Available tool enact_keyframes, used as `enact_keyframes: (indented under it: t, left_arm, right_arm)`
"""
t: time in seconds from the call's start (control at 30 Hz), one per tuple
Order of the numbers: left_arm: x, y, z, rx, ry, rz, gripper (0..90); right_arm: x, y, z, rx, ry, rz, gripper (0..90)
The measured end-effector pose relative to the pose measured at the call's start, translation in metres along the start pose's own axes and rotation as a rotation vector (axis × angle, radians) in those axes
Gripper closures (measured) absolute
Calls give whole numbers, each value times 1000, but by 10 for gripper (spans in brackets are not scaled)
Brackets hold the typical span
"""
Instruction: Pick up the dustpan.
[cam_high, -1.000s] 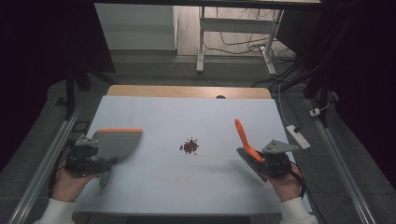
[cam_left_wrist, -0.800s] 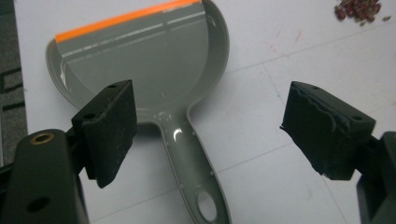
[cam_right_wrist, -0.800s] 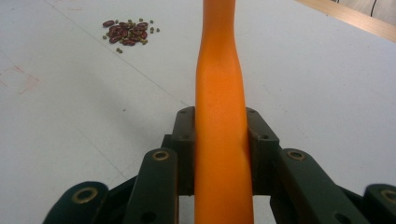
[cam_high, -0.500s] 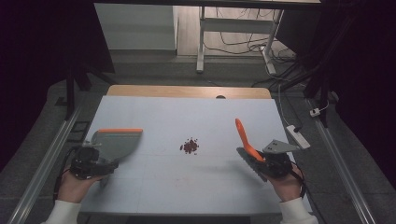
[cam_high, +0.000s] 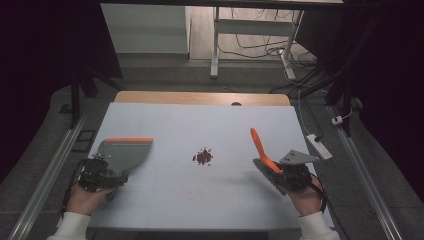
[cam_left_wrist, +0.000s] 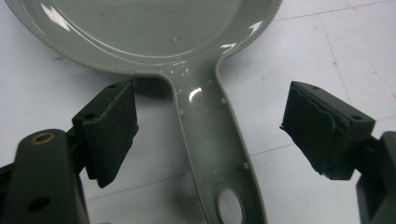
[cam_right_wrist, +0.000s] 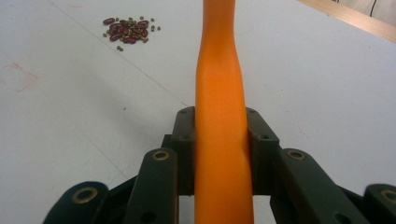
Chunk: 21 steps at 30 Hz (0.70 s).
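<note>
Dustpan (cam_high: 125, 152): grey, with an orange strip along its far lip, lying flat on the left side of the worktop (cam_high: 200, 125), mouth turned toward the far edge. In the left gripper view its handle (cam_left_wrist: 217, 154) runs between the two black jaws of the left claw (cam_left_wrist: 210, 135), which stand wide apart on either side of it, neither pad touching. Not yet grasped; judged the step in hand.

Worktop: pale sheet over a wooden board whose far edge shows bare.

Brush (cam_high: 265, 162): orange handle, dark bristle head at its near end, held at the right side of the worktop with the handle pointing to the far side. The right claw (cam_right_wrist: 219, 140) is clamped on the handle (cam_right_wrist: 219, 93), both pads pressed against its sides. Grasp done.

Left claw, high view (cam_high: 107, 177): low at the near left, at the dustpan's handle end, carried in the person's left hand (cam_high: 85, 197).

Right claw, high view (cam_high: 287, 172): near right, carried in the right hand (cam_high: 305, 197).

Beans (cam_high: 202, 156): small heap of dark red pieces with a few tiny greenish ones, mid-worktop, between dustpan and brush, well apart from both. Untouched.

Outstanding, as judged: close on the dustpan handle, bring the pan beside the heap, sweep the beans in.
</note>
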<state>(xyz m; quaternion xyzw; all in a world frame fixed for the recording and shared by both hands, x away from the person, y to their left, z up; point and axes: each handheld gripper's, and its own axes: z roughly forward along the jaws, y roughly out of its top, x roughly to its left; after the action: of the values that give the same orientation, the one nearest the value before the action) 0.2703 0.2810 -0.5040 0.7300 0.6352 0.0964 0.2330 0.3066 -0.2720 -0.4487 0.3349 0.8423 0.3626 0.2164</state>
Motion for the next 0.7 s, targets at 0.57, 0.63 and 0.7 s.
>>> enact_keyframes:
  t: [0.57,0.63,0.7]
  left_arm:
    - [2,0,20,-5,-30,-18,398]
    - [2,0,20,-7,-35,-24,435]
    - [3,0,20,-12,-35,-28,447]
  right_arm:
    - [0,0,0,3,-5,1,696]
    - [0,0,1,6,-9,5,697]
    - [0,0,1,6,-9,7,696]
